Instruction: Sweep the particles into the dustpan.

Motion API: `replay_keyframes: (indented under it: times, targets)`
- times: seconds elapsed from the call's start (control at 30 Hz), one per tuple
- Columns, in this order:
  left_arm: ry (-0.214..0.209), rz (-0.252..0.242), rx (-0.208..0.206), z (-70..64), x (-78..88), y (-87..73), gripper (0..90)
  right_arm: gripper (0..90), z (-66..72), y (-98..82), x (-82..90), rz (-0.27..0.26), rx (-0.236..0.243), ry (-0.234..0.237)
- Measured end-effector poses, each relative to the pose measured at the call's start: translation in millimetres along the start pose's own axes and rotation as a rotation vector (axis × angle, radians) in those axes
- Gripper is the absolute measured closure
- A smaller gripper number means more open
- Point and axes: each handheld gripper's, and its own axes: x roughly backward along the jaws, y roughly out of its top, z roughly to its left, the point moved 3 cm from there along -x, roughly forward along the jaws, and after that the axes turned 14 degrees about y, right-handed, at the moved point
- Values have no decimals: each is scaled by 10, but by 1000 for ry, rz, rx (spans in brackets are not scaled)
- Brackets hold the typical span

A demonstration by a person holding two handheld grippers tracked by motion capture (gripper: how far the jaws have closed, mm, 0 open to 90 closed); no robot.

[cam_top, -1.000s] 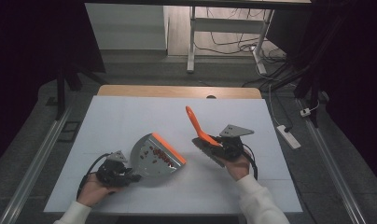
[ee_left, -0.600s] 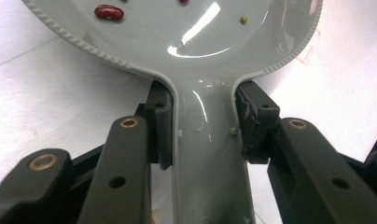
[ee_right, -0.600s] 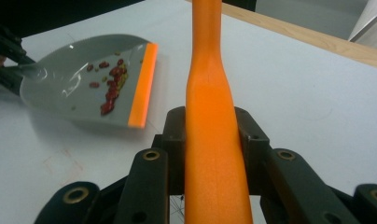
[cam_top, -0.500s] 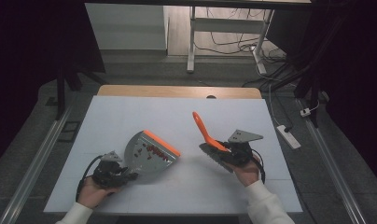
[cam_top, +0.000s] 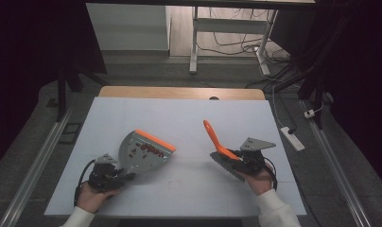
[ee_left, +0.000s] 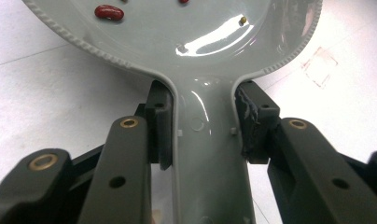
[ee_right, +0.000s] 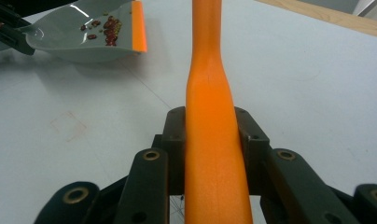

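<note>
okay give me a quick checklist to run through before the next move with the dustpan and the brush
1. Left gripper shut on the dustpan handle: ok, pads press both sides.
2. Right gripper shut on the orange brush handle: ok.
3. Red beans inside the dustpan: ok, gathered near its orange lip.
4. Loose beans left on the white table: cannot tell, too small to see.
5. Brush and dustpan apart: ok, bare table lies between them.
6. Dustpan level enough to keep the beans: cannot tell.
</note>
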Motion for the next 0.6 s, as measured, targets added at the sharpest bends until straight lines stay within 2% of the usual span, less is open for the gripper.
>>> replay_keyframes:
  times: [0.33,0.6]
  targets:
    - [30,-7,60,38,46,-46,618,704,-2,-52,107,-13,-25,4]
    - [38,-11,75,33,58,-57,618,704,-15,-78,140,-15,-39,5]
